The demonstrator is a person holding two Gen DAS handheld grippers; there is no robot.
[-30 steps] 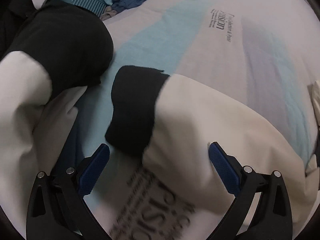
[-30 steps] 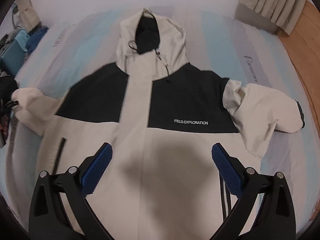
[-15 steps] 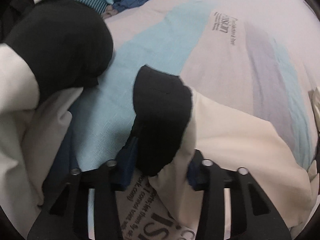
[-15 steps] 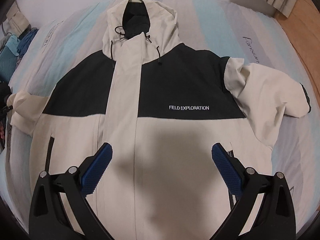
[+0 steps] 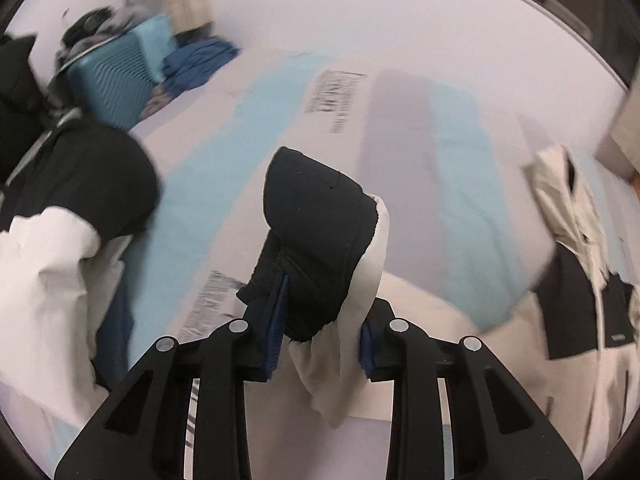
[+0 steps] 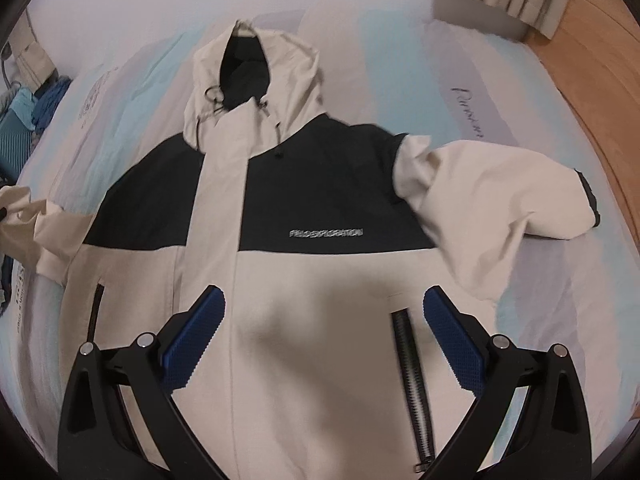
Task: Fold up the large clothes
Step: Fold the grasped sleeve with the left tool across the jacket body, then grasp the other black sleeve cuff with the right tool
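A cream and black hooded jacket [image 6: 304, 280] lies face up and spread on the bed, hood at the far end. My left gripper [image 5: 320, 332] is shut on the black cuff [image 5: 320, 232] of the jacket's sleeve and holds it lifted off the bed. The jacket body and hood show at the right of the left wrist view [image 5: 572, 272]. My right gripper [image 6: 322, 336] is open and empty, hovering over the jacket's lower front. The other sleeve [image 6: 500, 196] lies bent at the right, its cuff toward the bed edge.
The bed sheet [image 6: 400, 60] is striped pale blue, lilac and white with printed lettering. A second black and white garment [image 5: 68, 216] lies at the left. A teal suitcase [image 5: 116, 80] and blue clothes [image 5: 200, 64] sit beyond the bed. Wooden floor [image 6: 600, 80] lies at the right.
My left gripper closed on the black sleeve cuff and lifted it off the bed, swinging toward the jacket body. My right gripper stayed open and shifted slightly over the jacket front.
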